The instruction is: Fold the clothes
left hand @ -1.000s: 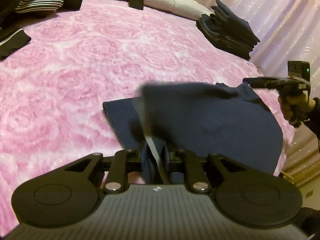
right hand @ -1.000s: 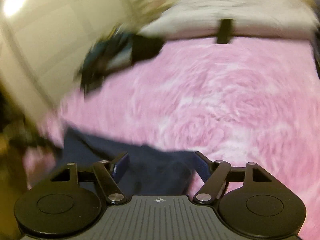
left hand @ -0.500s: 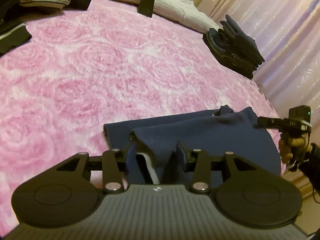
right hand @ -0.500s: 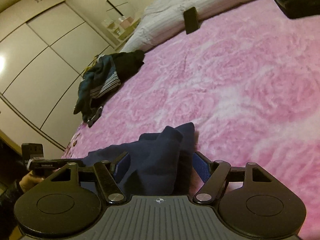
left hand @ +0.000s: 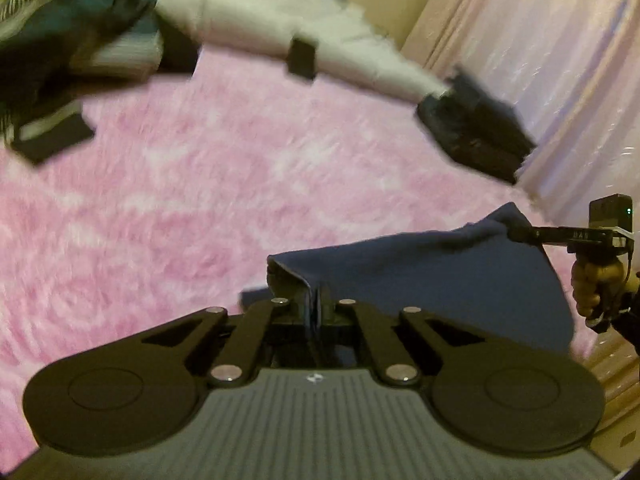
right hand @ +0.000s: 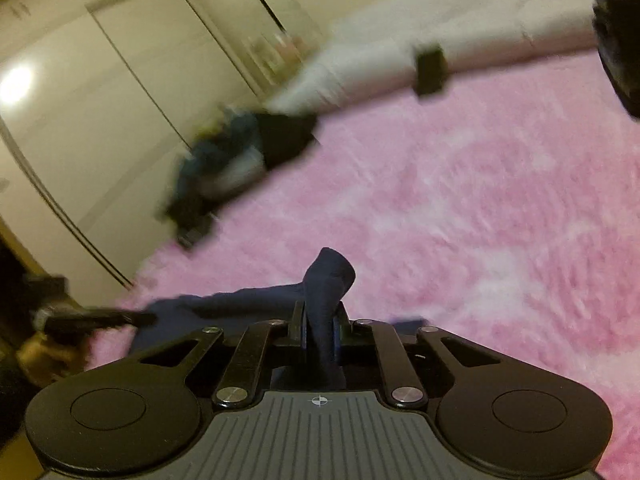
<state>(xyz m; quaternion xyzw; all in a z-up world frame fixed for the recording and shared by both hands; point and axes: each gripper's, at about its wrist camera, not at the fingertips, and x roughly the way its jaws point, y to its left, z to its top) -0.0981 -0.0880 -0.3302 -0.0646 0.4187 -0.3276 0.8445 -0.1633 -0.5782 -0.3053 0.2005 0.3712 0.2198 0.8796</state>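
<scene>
2 claws, left claw [left hand: 316, 312] and right claw [right hand: 320, 328], each clamp the navy garment [left hand: 440, 280] over the pink bedspread [left hand: 200, 200].

A navy blue garment [left hand: 440, 276] hangs stretched above a pink bedspread [left hand: 200, 200], pinched at two corners.

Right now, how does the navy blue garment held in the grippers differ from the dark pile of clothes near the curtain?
The navy blue garment is one piece, held by the left gripper and right gripper; the dark pile is a stack, untouched. The garment lies near, the pile far. Both rest on the pink blanket.
</scene>
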